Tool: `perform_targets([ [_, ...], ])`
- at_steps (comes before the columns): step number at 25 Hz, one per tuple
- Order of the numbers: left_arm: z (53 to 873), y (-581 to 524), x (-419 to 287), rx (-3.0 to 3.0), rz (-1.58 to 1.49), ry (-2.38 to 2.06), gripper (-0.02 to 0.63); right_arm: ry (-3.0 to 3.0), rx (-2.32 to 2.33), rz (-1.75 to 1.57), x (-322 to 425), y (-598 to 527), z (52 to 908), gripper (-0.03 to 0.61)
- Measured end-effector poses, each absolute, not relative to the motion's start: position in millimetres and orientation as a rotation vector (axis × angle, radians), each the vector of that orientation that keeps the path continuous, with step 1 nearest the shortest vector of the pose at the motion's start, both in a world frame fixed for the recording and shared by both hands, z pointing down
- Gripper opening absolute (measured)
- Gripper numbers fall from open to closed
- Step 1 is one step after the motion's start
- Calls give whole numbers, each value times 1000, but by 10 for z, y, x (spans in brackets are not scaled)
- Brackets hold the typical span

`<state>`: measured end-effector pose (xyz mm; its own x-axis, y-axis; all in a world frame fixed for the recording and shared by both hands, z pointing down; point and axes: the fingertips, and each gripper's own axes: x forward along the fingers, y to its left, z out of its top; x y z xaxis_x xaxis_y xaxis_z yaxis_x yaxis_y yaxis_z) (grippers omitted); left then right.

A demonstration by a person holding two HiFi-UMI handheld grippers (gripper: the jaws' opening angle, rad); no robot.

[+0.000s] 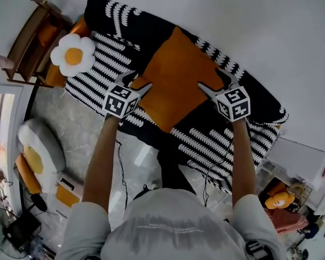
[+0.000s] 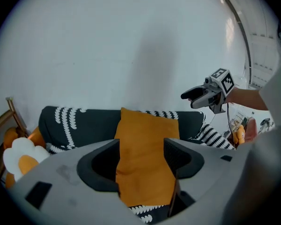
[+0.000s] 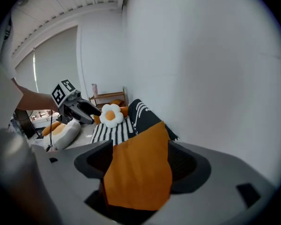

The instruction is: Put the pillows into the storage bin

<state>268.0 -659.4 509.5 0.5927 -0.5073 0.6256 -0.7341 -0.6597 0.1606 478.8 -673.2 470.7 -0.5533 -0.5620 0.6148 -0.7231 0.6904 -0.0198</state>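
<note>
the orange pillow [image 1: 173, 83] sits in the middle of the head view, on the black and white sofa [image 1: 111, 15], its upper edge against the sofa back. the left claw [image 1: 141, 82] is clamped on the pillow's left corner and the right claw [image 1: 212, 83] on its right corner. each claw's own view shows its two jaws pressed against orange fabric that fills the whole gap between them.

only the head view shows both arms reaching out side by side. it also shows how the other pillows lie. a flower pillow [image 1: 72, 53] is at the upper left, on the sofa's end beside a wooden rack [image 1: 30, 39]. an egg pillow [image 1: 38, 148] is on the floor at the left edge.

the left gripper view looks along the sofa to the right claw, which hangs in the upper right of that frame against the white wall [image 2: 131, 41]. the right gripper view looks the other way. there the left claw is at the left of the frame, with the flower pillow just right of it and the egg pillow below it.

i cannot tell which item is the storage bin.
</note>
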Motion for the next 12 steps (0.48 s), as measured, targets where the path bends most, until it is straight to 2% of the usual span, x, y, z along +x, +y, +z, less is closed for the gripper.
perform_targets([
  [12,6820,-7440,2824,2238,776,-772,330,-2180,824,501,5138,-7851,6204,426],
])
